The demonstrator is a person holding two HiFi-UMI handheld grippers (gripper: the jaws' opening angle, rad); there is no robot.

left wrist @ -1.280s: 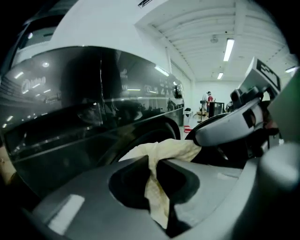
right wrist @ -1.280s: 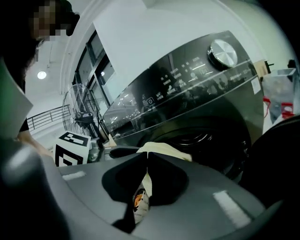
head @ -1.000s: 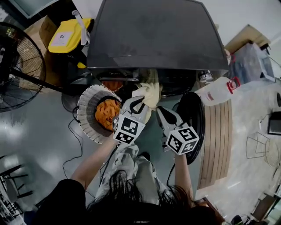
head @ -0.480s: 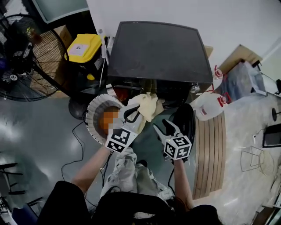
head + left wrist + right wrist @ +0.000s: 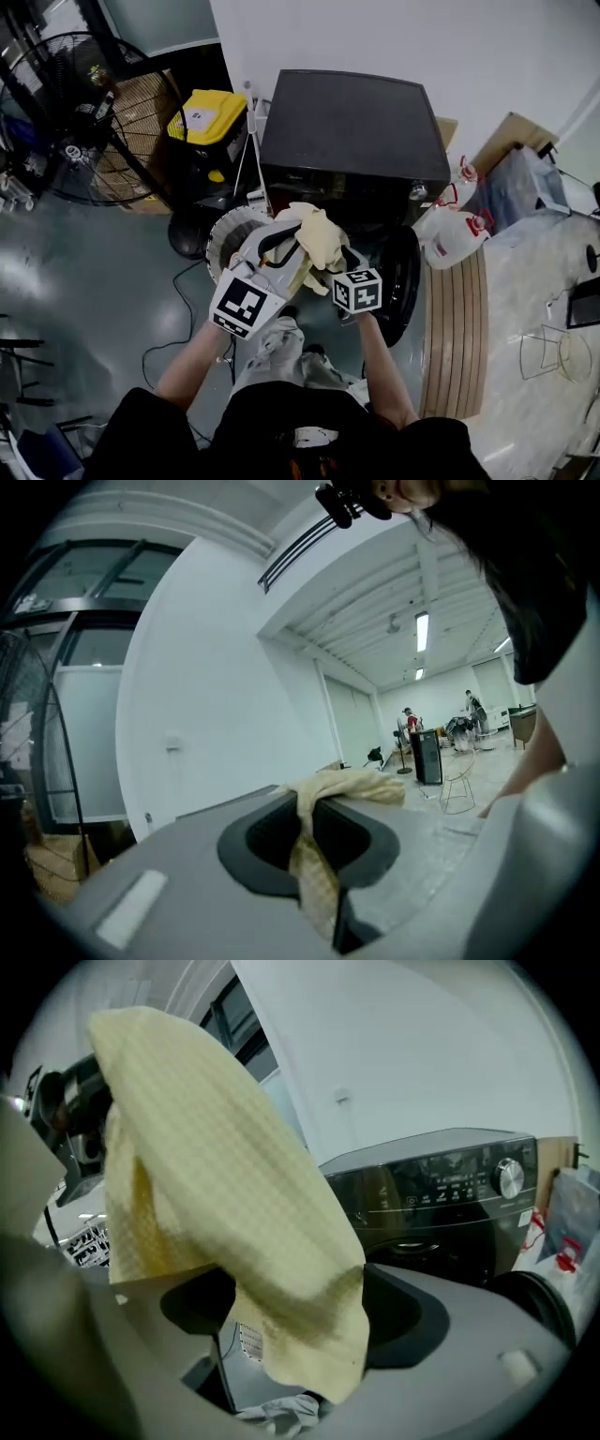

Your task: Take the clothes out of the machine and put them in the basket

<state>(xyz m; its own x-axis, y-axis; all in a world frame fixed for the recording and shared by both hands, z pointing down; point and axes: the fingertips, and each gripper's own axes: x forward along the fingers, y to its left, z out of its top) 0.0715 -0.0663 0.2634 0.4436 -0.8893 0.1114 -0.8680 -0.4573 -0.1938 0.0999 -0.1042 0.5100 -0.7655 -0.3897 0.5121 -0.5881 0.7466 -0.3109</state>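
One yellow cloth (image 5: 320, 240) hangs lengthwise downward — left gripper (image 5: 279, 242) pinching it.

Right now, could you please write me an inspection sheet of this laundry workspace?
Surface: glossy grey floor, reflecting lights.
Job's things: black front-loading washing machine, round door open; white ribbed laundry basket beside it; pale yellow waffle cloth held up.
Clutter: yellow-lidded box; white jugs with red caps.
Grippers: left hand-held gripper shut on the cloth; right hand-held gripper jaws apart, cloth hanging before them.
Cables: black cable loose on floor.
Surroundings: black standing fan; white wall.
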